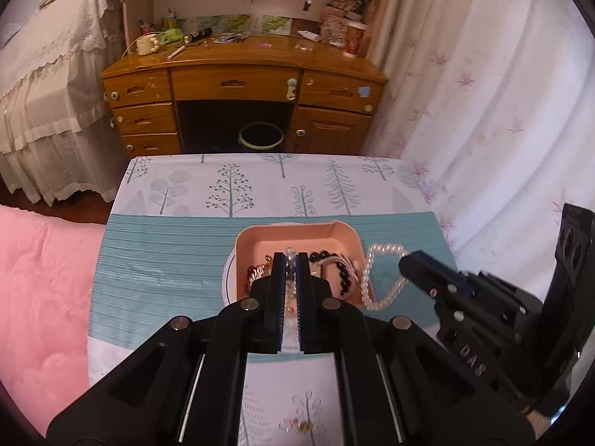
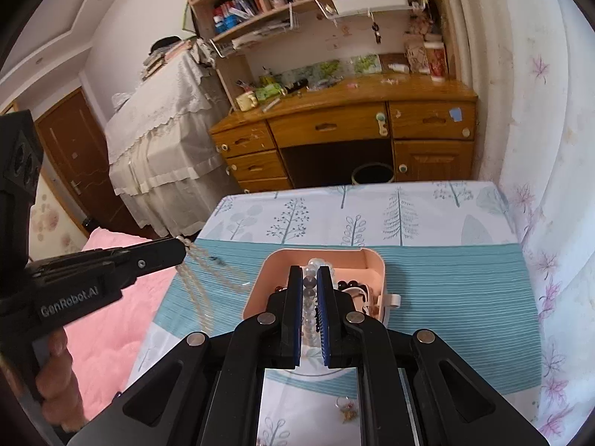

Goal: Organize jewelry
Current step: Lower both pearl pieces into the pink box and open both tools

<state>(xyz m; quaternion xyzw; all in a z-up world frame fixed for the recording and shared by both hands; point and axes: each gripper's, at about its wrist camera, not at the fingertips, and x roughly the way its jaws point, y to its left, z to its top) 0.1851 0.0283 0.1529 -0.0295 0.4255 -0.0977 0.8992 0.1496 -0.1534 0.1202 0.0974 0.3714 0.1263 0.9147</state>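
A pink jewelry box (image 1: 293, 236) stands on the teal mat, with dark bead bracelets (image 1: 344, 273) and other pieces inside. My left gripper (image 1: 291, 256) is shut on a clear bead strand, held over the box. In the right wrist view that strand (image 2: 197, 278) hangs from the left gripper's tip, raised to the left of the box (image 2: 319, 260). My right gripper (image 2: 309, 271) is shut on a grey-and-white bead bracelet (image 2: 309, 290) above the box. In the left wrist view the right gripper (image 1: 409, 260) holds a white pearl loop (image 1: 375, 278) at the box's right edge.
A small ring and charm (image 2: 344, 407) lie on the tree-print cloth near me; they also show in the left wrist view (image 1: 297, 425). A pink quilt (image 1: 41, 297) lies left. A wooden desk (image 1: 241, 89) stands behind, and a white curtain (image 1: 502, 111) hangs right.
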